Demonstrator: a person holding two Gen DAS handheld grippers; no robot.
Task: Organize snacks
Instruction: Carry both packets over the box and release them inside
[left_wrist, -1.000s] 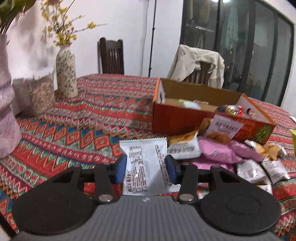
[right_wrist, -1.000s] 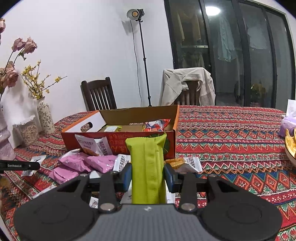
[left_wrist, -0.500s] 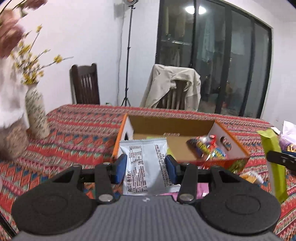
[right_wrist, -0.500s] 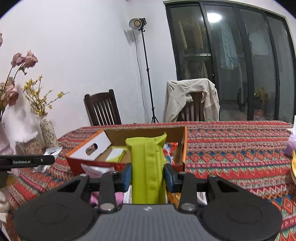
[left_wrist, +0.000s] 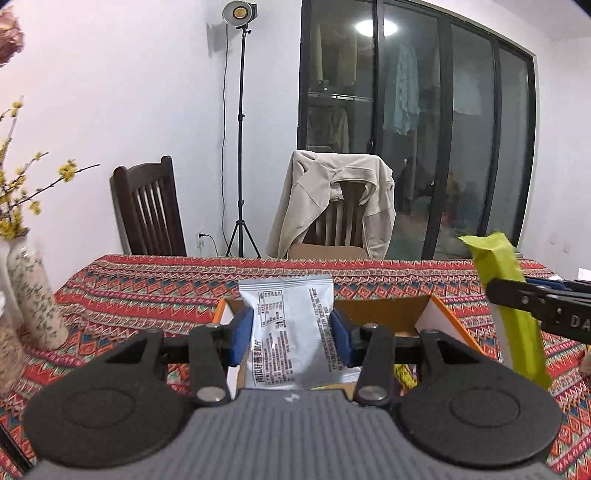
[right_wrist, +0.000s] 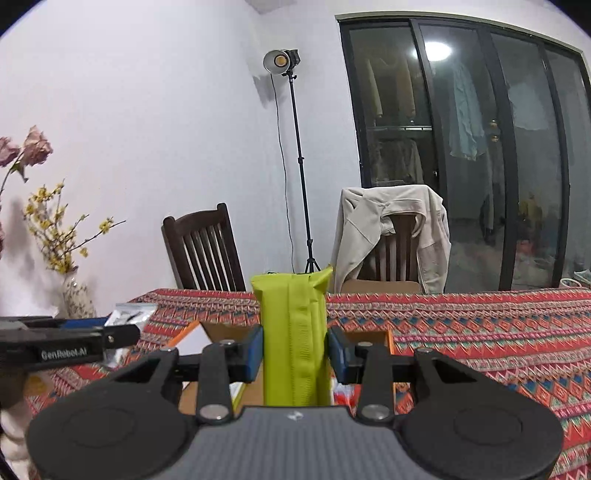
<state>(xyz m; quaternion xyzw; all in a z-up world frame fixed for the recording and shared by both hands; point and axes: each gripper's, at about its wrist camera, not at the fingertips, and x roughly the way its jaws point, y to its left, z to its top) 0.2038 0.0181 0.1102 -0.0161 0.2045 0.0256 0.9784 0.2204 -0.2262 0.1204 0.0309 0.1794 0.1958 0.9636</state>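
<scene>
My left gripper (left_wrist: 291, 338) is shut on a silver-white snack packet (left_wrist: 290, 332) with black print and holds it upright above the open orange cardboard box (left_wrist: 448, 326). My right gripper (right_wrist: 295, 352) is shut on a lime-green snack packet (right_wrist: 295, 339), also held over the box (right_wrist: 389, 338). The green packet (left_wrist: 511, 306) and the right gripper show at the right of the left wrist view. The left gripper with its packet (right_wrist: 129, 315) shows at the left of the right wrist view. The box's inside is mostly hidden behind the grippers.
The table has a red patterned cloth (left_wrist: 147, 288). A speckled vase (left_wrist: 35, 295) with yellow flowers stands at the left. Two chairs stand behind the table, a dark wooden one (right_wrist: 205, 251) and one draped with a beige jacket (right_wrist: 391, 232). A light stand (right_wrist: 295, 166) is by the wall.
Both grippers have risen and moved forward over the box, each still holding its packet. The loose snack pile on the table has dropped out of view.
</scene>
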